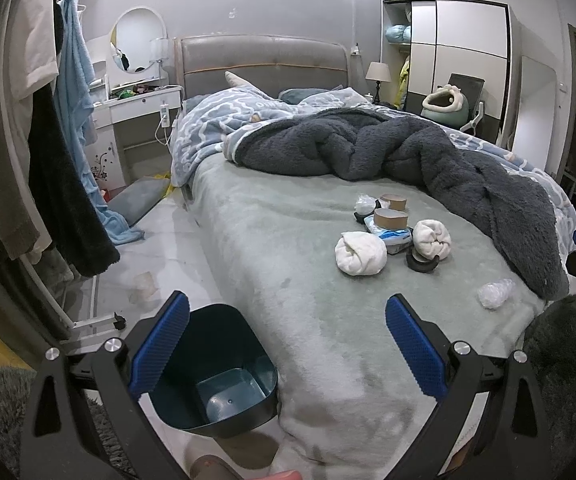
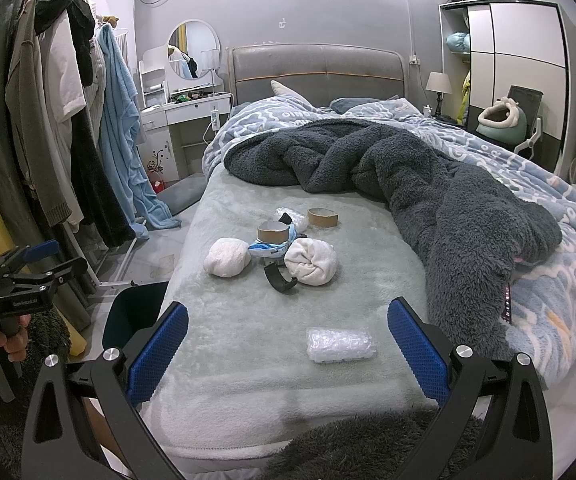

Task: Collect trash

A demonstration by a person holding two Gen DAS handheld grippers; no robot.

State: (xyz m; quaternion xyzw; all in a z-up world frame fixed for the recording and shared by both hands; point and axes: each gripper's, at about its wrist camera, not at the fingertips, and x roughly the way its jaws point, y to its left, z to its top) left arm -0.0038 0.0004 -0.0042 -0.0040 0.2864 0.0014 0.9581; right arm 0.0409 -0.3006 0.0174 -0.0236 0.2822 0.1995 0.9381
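Right wrist view: two cardboard tape rings (image 2: pixel 322 217), two white rolled socks (image 2: pixel 311 261), one bubble-wrap wad (image 2: pixel 340 344) near. Both grippers' fingers (image 2: pixel 159 354) gape empty.

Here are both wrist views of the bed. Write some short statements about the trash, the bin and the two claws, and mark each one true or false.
1. Both claws, left claw and right claw, are open and hold nothing. True.
2. The bin stands on the bed. False: it is on the floor beside the bed.
3. The bubble wrap piece lies apart from the other items. True.
4. Three cardboard tape rings lie on the bed. False: two are visible.
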